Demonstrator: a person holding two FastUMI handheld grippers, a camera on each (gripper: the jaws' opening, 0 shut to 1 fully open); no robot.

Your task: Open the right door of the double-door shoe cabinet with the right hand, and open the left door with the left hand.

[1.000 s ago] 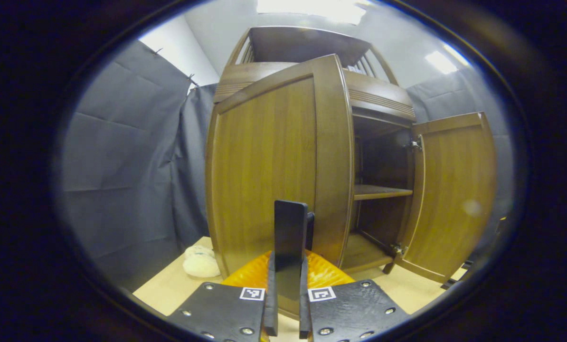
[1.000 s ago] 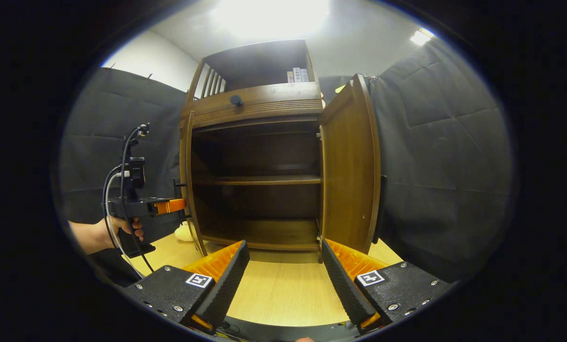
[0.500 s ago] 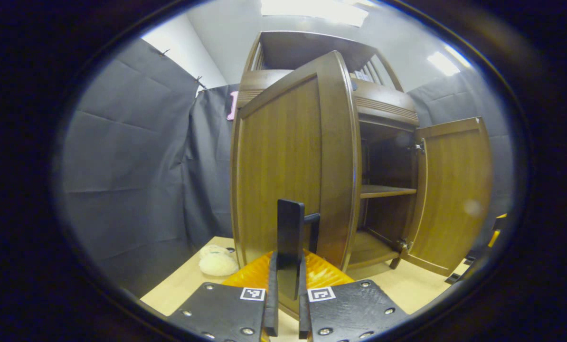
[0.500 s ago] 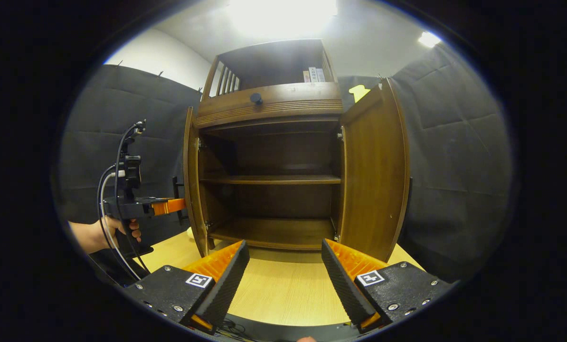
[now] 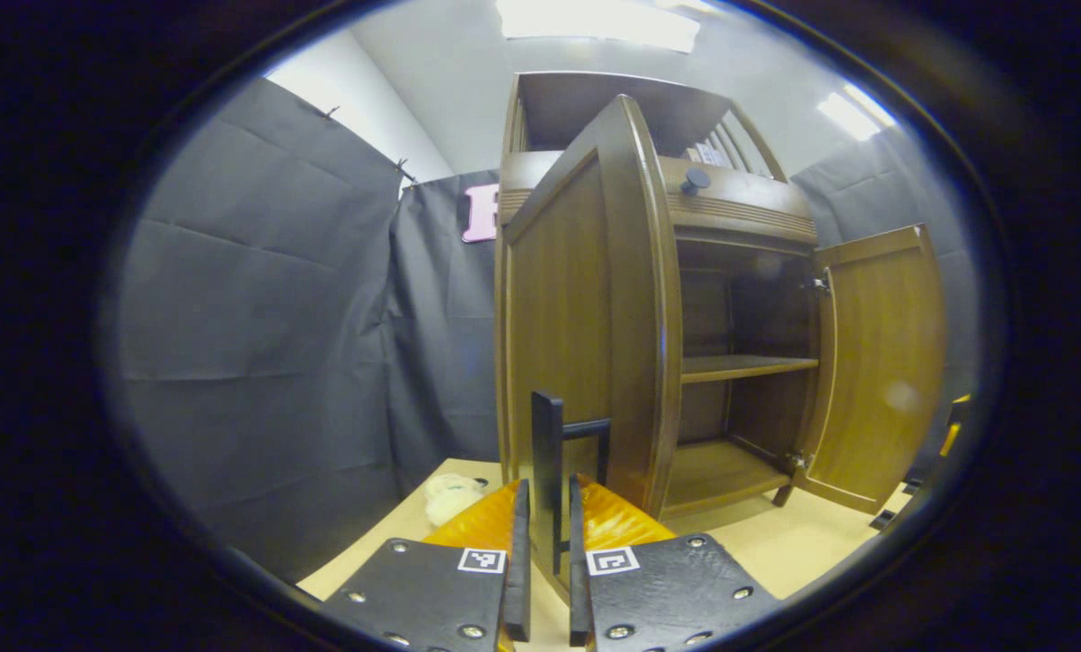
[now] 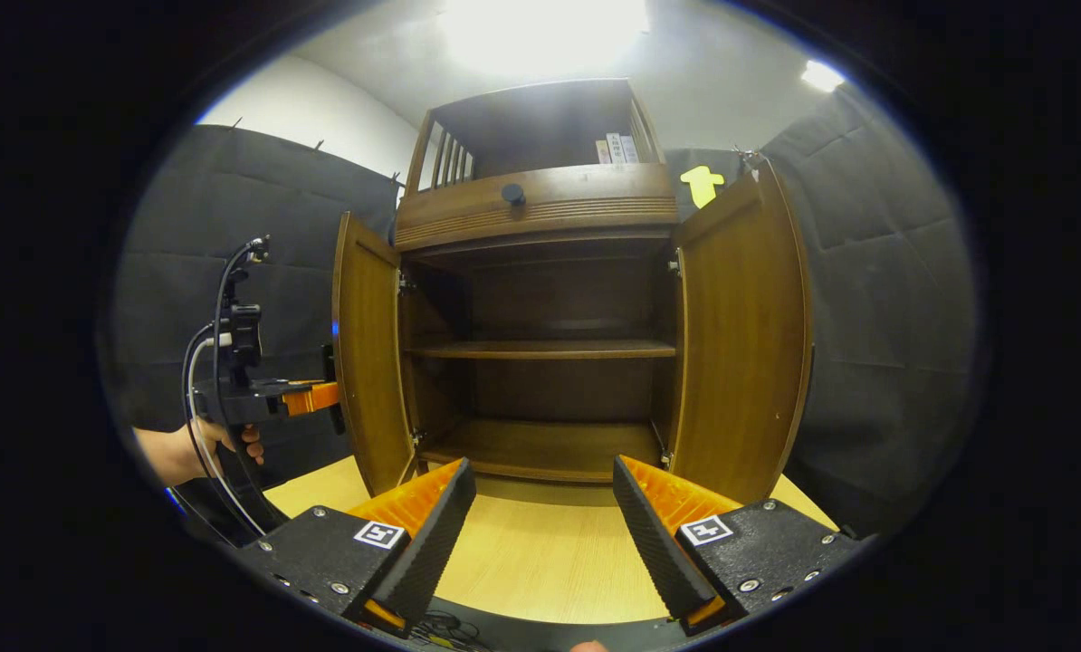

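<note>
Swung wider than a second ago, the left door (image 5: 586, 308) now stands nearly edge-on to the left tongs (image 5: 545, 580), which are clamped on its handle (image 5: 550, 471). It looks rigid and light on its hinges; the handle is the sensible grip. The right door (image 6: 744, 335) stands fully open. The right tongs (image 6: 545, 534) gape empty above the surface (image 6: 540, 552). The right gripper view reveals both shelves inside the shoe cabinet (image 6: 540, 272) and the hand (image 6: 187, 453) holding the left tool.

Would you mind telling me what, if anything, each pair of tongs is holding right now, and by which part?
The left tongs are shut on the left door, gripping its black handle. The right tongs are open and hold nothing.
</note>
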